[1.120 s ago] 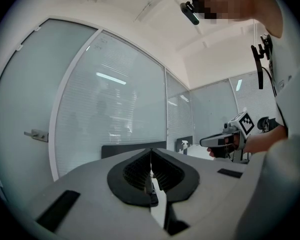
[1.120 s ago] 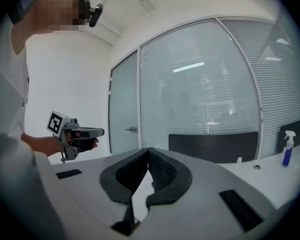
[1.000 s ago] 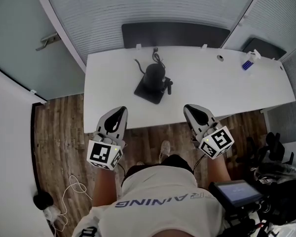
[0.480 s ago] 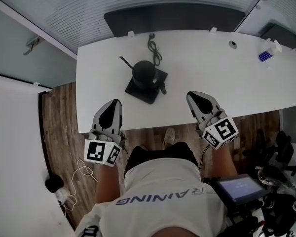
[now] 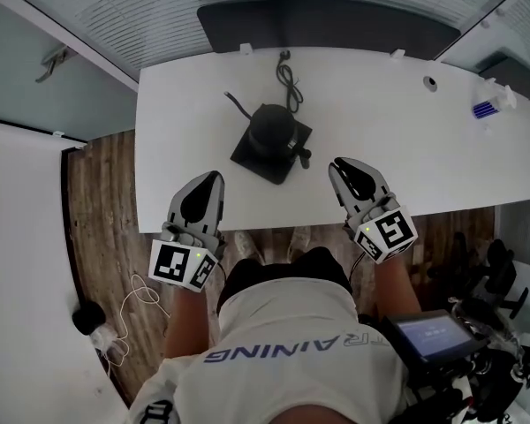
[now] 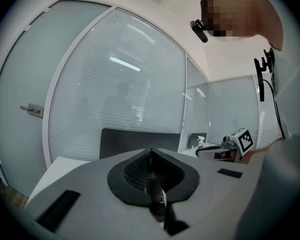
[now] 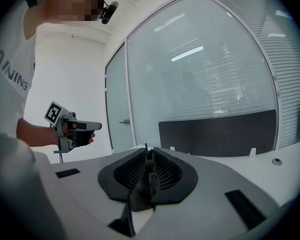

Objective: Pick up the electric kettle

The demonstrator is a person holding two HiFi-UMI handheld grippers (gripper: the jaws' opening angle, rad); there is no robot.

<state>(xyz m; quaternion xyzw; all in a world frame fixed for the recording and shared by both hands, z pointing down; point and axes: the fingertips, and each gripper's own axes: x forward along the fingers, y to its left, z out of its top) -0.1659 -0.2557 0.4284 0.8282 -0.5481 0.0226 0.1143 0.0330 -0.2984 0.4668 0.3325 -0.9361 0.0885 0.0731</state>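
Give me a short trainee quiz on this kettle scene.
1. The kettle stands on: A) its black square base; B) the bare table; C) the floor.
2. True or false: the left gripper grips the kettle.
3. What lies on the table behind the kettle?
Key: 1 A. 2 False: it is shut, empty and apart from the kettle. 3 A coiled black cord.

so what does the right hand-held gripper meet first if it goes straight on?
Likely bare white table just right of the electric kettle; the right hand-held gripper aims past it toward the dark back panel. Height unclear. Its empty jaws have just begun opening.
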